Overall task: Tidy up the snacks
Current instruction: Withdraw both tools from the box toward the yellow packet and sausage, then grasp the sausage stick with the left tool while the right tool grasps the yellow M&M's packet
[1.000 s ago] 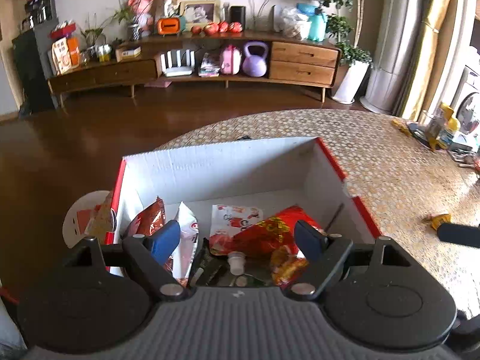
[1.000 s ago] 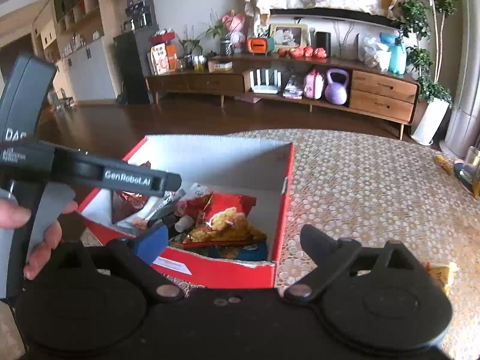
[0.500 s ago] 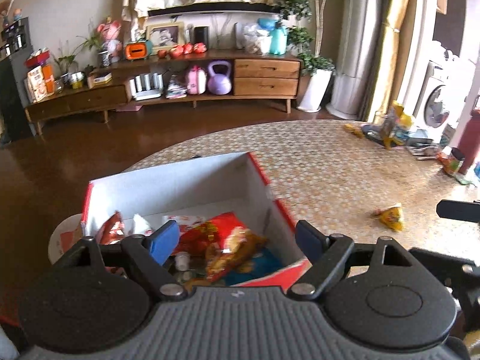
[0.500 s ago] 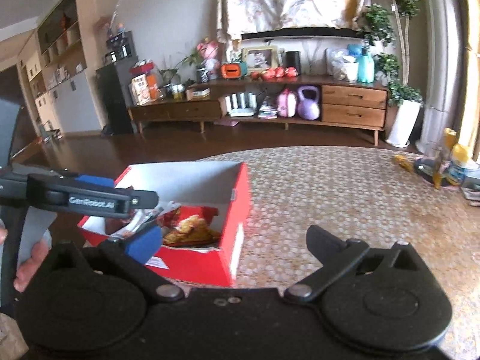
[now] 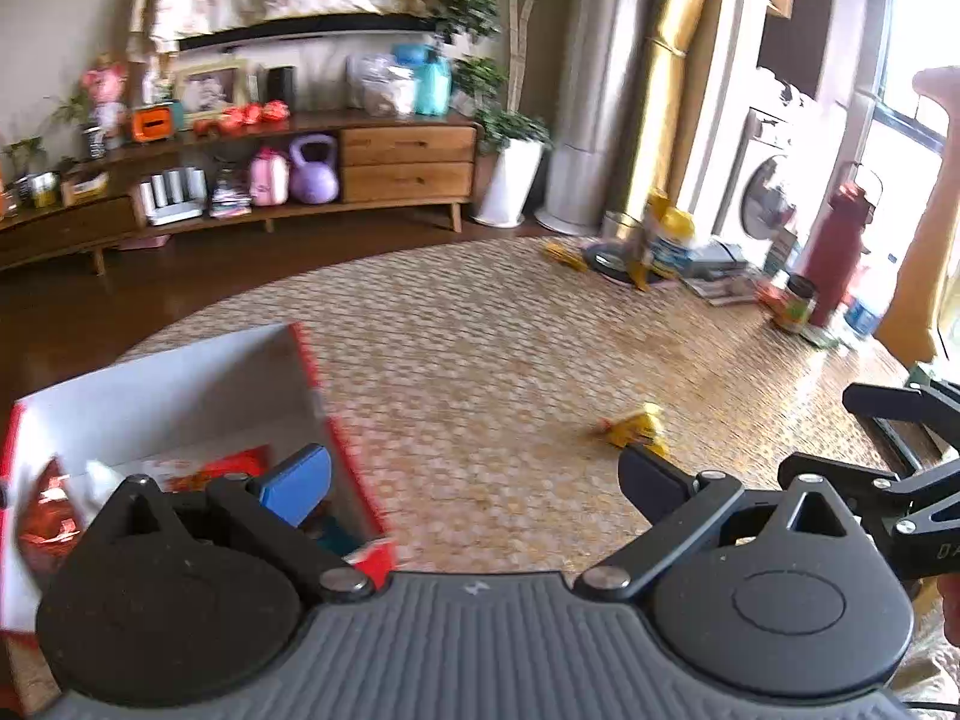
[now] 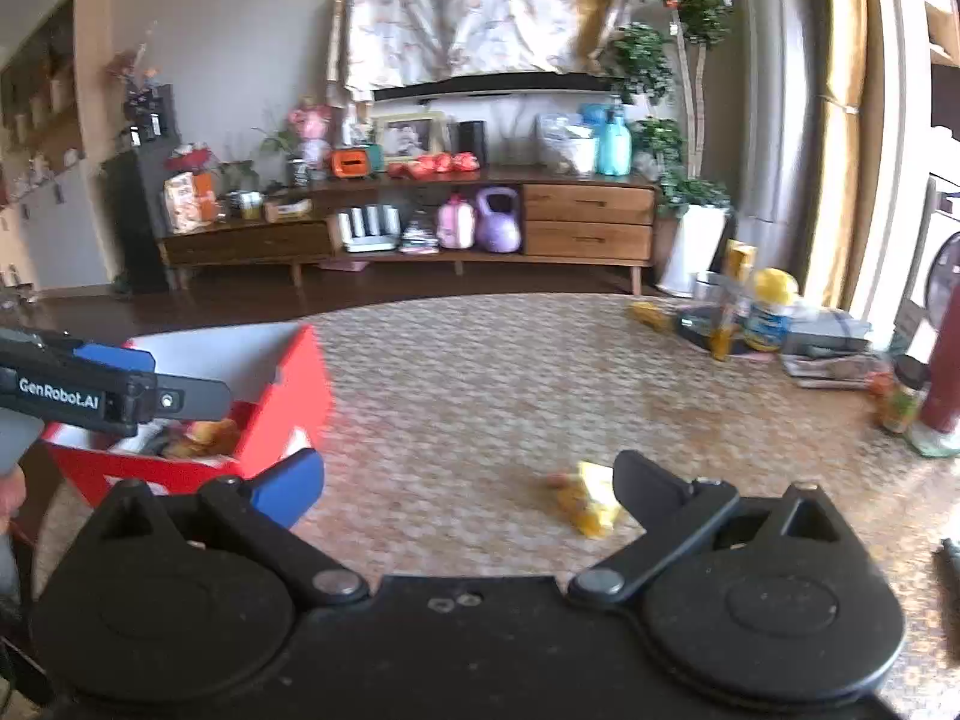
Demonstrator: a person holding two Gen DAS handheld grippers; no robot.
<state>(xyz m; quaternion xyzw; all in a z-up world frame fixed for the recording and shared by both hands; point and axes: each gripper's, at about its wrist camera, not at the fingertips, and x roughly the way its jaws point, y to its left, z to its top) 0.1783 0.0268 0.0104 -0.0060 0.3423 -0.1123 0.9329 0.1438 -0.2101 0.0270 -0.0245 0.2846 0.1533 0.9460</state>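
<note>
A red cardboard box [image 5: 312, 360] [image 6: 297, 402] with white inside walls sits at the left of the round table and holds several snack packets [image 5: 48, 531]. A small yellow snack packet [image 5: 636, 429] [image 6: 588, 504] lies alone on the tablecloth to its right. My left gripper [image 5: 474, 477] hovers over the box's right wall, its jaws opening wide with nothing between them. My right gripper [image 6: 468, 486] stands open and empty over the cloth, its right finger just beside the yellow packet.
The round table [image 5: 510, 330] has a patterned beige cloth. At its far right stand a yellow-capped jar [image 6: 771, 315], books, a small jar [image 6: 900, 405] and a dark red bottle [image 5: 837, 252]. A wooden sideboard [image 6: 420, 228] lines the back wall.
Both grippers swung right, away from the box; the box slid to the left of each view. The lone yellow packet came into view near the right fingers. The left jaws spread wider.
</note>
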